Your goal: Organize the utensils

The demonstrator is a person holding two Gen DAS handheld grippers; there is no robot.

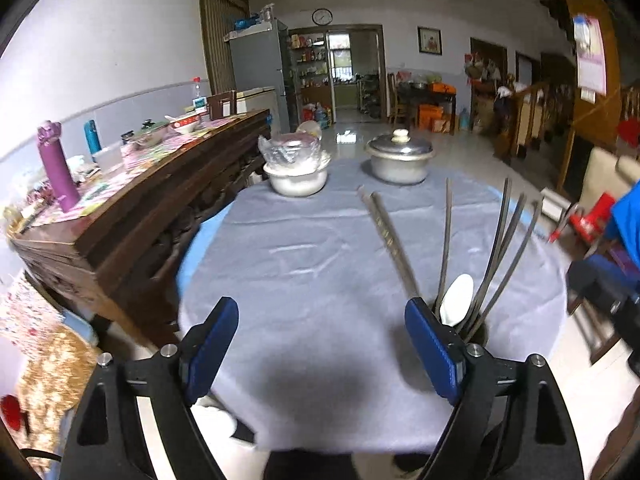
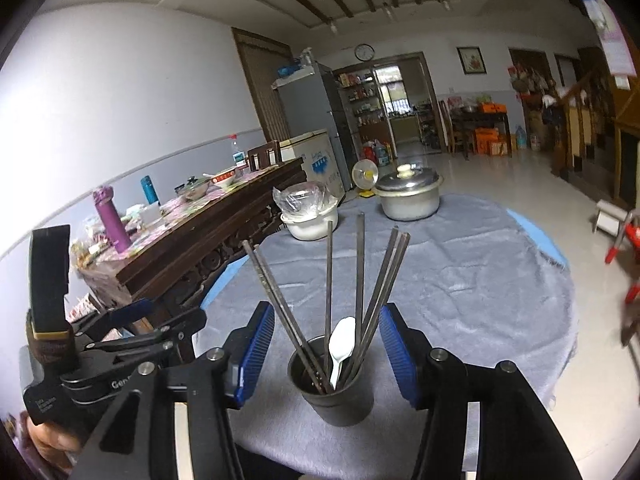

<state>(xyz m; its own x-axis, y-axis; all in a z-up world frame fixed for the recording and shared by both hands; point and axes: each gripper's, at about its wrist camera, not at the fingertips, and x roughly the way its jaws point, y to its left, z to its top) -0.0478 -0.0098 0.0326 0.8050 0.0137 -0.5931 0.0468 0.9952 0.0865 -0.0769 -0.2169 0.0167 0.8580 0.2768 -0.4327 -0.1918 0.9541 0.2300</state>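
Observation:
A dark cup [image 2: 334, 392] stands near the front edge of the grey-clothed round table [image 2: 460, 280]. It holds several metal chopsticks [image 2: 360, 272] and a white spoon [image 2: 342, 344]. My right gripper [image 2: 326, 320] is open, with one blue pad on each side of the cup and neither touching it. In the left wrist view the cup [image 1: 478, 330], with its chopsticks [image 1: 444, 240] and spoon [image 1: 458, 300], sits just behind the right-hand finger. My left gripper [image 1: 320, 308] is open over bare cloth with nothing between its fingers.
A white bowl [image 1: 296, 182] topped with a plastic-wrapped bowl and a lidded metal pot [image 1: 398, 160] stand at the table's far side. A cluttered dark wooden sideboard [image 1: 140, 208] runs along the left. The tiled floor [image 1: 460, 140] lies beyond.

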